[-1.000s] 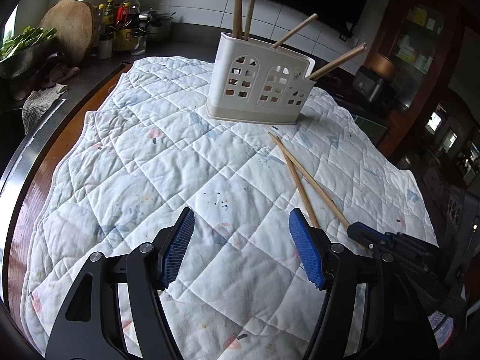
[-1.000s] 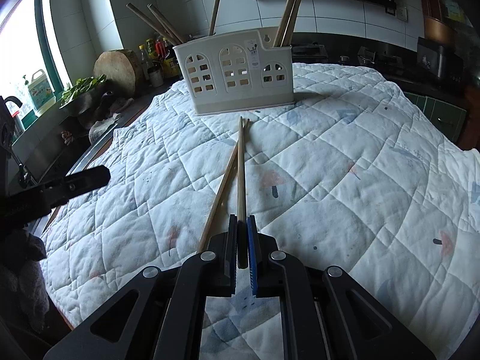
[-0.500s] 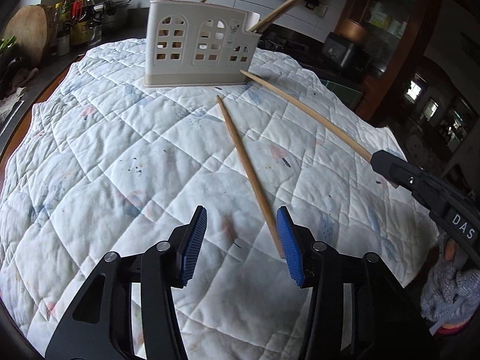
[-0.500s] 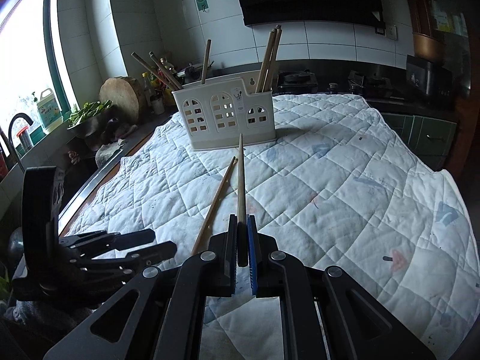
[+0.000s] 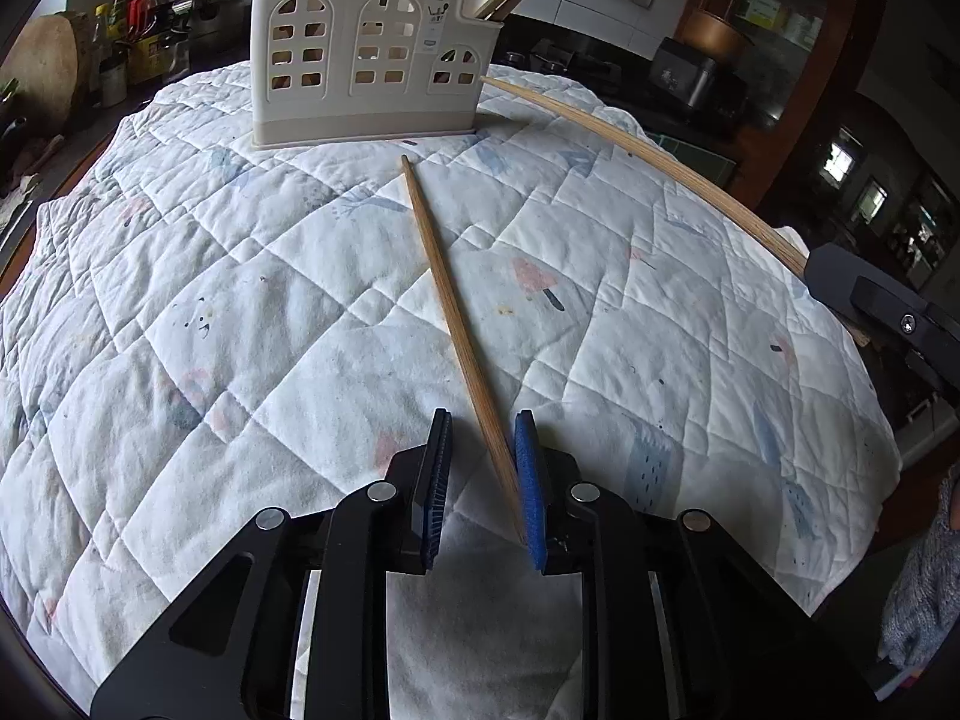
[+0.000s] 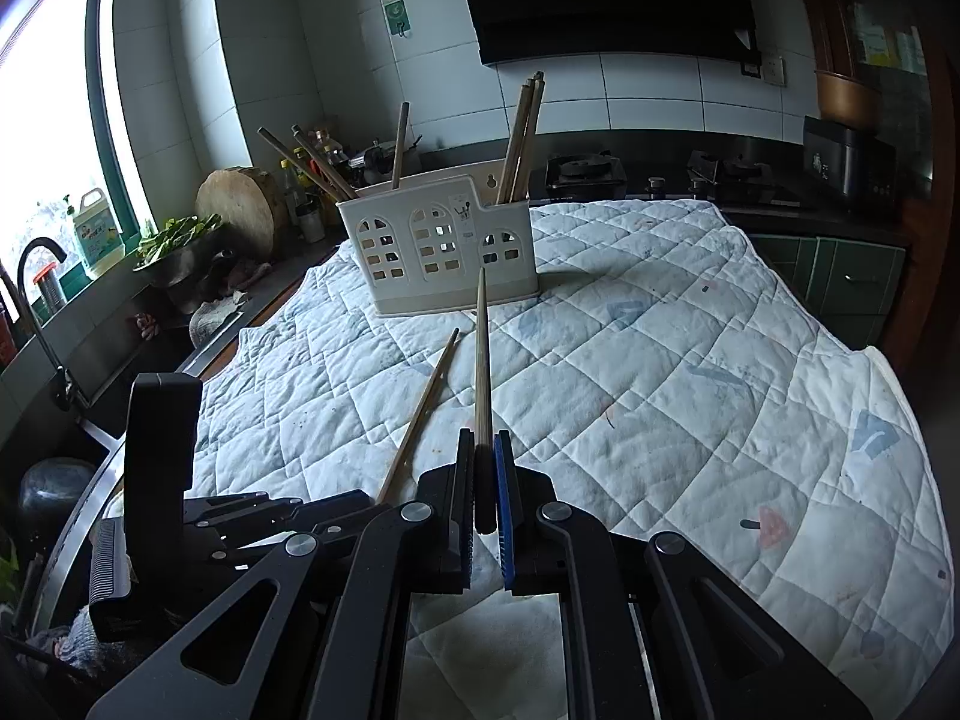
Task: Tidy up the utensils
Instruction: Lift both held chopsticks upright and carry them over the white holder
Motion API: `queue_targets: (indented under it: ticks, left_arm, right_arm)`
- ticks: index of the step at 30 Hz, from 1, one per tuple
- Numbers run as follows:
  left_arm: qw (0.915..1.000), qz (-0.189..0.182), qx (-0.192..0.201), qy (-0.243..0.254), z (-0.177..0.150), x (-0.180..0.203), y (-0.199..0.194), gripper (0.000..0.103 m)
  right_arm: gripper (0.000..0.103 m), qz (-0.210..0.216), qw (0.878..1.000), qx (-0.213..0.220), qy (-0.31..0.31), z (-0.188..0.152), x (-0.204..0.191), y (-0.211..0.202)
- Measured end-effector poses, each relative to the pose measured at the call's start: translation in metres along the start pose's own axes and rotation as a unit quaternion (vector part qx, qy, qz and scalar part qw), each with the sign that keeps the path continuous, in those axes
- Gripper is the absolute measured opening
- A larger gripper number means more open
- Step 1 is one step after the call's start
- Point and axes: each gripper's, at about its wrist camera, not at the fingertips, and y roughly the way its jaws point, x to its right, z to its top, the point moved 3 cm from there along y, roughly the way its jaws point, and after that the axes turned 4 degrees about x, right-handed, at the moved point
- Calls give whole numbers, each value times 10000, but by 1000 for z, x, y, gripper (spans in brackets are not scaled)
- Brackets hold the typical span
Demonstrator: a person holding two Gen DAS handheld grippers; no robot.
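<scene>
A cream utensil holder [image 5: 366,54] [image 6: 441,252] stands at the far side of a quilted white cloth [image 5: 240,312], with several wooden chopsticks upright in it. One loose chopstick [image 5: 456,336] [image 6: 420,414] lies on the cloth. My left gripper [image 5: 483,480] is partly closed around its near end; the right pad [image 5: 531,480] touches the stick, the left pad stands off. My right gripper [image 6: 485,480] is shut on a second chopstick [image 6: 481,360] [image 5: 636,150], held above the cloth and pointing at the holder.
A counter on the left holds a round chopping block [image 6: 237,210], bottles [image 5: 135,30], greens and a sink with a tap [image 6: 36,294]. A stove [image 6: 720,180] sits behind the table. The cloth's right edge [image 6: 900,420] drops off.
My left gripper has moved in over the loose chopstick's near end and its jaws have narrowed around it. My right gripper has lifted its chopstick higher and drawn back.
</scene>
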Motion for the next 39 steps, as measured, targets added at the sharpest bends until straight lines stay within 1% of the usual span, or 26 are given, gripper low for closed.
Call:
queue_targets:
  ticks: [4, 6, 11, 18, 20, 25, 31, 39]
  left_arm:
    - [9993, 333, -1, 183, 1, 6, 3, 12]
    - [9991, 402, 9, 150, 2, 4, 3, 8]
    - [9996, 275, 64, 9, 5, -5, -4, 6]
    - [9985, -62, 510, -175, 29, -17, -41, 5]
    - [9980, -145, 604, -140, 38, -18, -51, 5]
    - [9961, -87, 883, 13, 60, -21, -73, 5]
    - [9938, -159, 1100, -80, 84, -31, -86, 5]
    - [9917, -118, 1280, -14, 109, -34, -97, 5]
  right_arm:
    - [7, -3, 10000, 1, -4, 0, 0, 0]
    - [7, -4, 10000, 20, -3, 1, -1, -2]
    - [7, -24, 10000, 79, -36, 5, 0, -6]
    - [7, -44, 9998, 176, -131, 18, 2, -11]
    - [7, -38, 9997, 187, -156, 21, 1, -11]
    - [7, -49, 9994, 223, -259, 28, -2, -11]
    - [7, -30, 9991, 156, -381, 35, -3, -10]
    - [7, -93, 9974, 5, -719, 42, -6, -4]
